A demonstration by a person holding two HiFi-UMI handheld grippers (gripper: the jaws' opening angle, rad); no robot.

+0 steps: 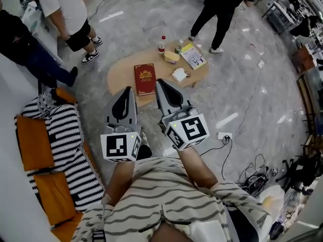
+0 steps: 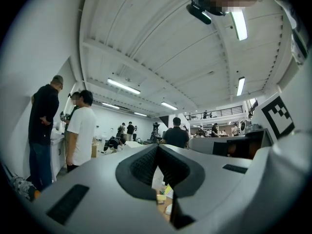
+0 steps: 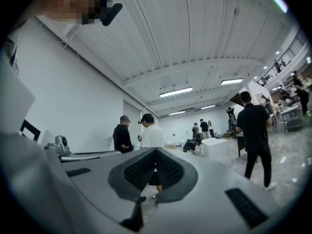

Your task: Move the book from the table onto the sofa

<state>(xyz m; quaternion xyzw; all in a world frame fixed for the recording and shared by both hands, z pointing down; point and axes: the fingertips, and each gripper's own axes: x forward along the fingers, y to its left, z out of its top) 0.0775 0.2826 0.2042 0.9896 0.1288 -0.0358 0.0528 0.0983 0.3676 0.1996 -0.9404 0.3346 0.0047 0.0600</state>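
Head view: looks steeply down on a low wooden counter (image 1: pixel 117 78) on a grey floor, with both claws held out short of its near edge.
Sofa: (image 1: pixel 31 144) orange cushions partly under a black-and-white striped throw (image 1: pixel 68 135), well apart from the counter's left edge.
Left claw: (image 1: pixel 126 91) closed, with nothing in it; in the left gripper view the two jaws meet.
Book: (image 1: pixel 145 78) red hard cover, lying flat and face up at the middle of the counter's near edge. It shows between the two claw tips, and neither appears to touch it.
Right claw: (image 1: pixel 160 83) closed and empty, as the right gripper view confirms.
Right half of counter: a red-capped bottle (image 1: pixel 161 44) at the far edge, a yellow block (image 1: pixel 171 57), a white object (image 1: pixel 179 75) just beside the book, and a yellow booklet (image 1: pixel 194 56) toward the right edge.
Handling: probably stiff, moderately heavy and not fragile. The smooth cover may slip, and lying flat it leaves no gap for a jaw.
Hold: likely best at the near short edge or at the two long edges, one claw each, after opening. Pinch both covers so the pages stay shut.
Writing: gold emblem and lettering on the book, too small to read. The booklet's print is unreadable, and the marker cubes (image 1: pixel 120 147) carry only black-and-white squares.
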